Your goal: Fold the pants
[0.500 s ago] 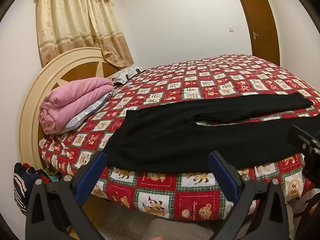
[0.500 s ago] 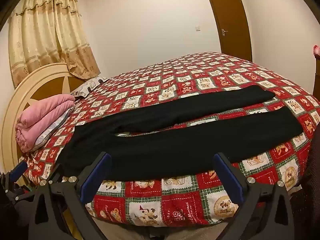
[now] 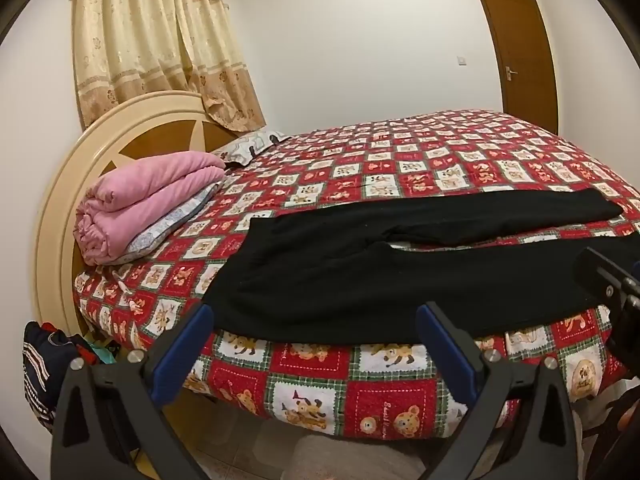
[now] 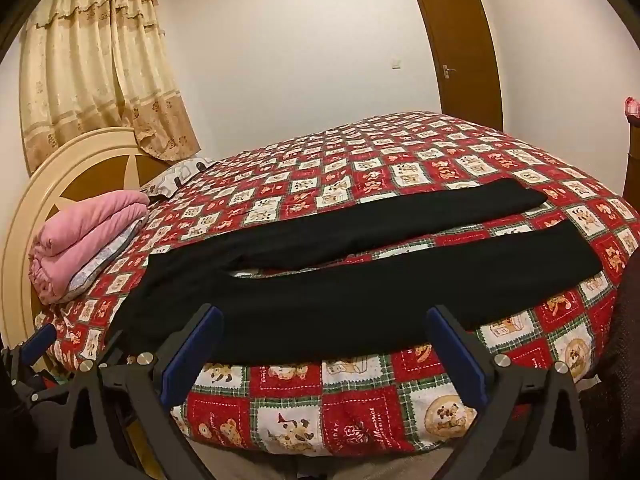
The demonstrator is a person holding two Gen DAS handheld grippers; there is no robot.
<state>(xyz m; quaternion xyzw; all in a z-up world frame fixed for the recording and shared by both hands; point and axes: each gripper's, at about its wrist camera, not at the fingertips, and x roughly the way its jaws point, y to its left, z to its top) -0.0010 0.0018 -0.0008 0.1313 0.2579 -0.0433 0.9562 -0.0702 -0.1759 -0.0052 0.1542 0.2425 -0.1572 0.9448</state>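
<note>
One pair of black pants (image 3: pixel 400 276) lies flat along the near edge of the bed (image 3: pixel 360 396), waist toward the headboard (image 3: pixel 60 200), both legs spread apart; in the left view the near leg's end is cut off behind the right gripper's frame. The left gripper (image 3: pixel 316 344) and right gripper (image 4: pixel 320 346) both hang released, jaws wide, short of the bed's edge, holding nothing. One folded pink blanket (image 4: pixel 84 240) sits at the headboard corner; one pillow (image 4: pixel 176 176) is half hidden behind it
</note>
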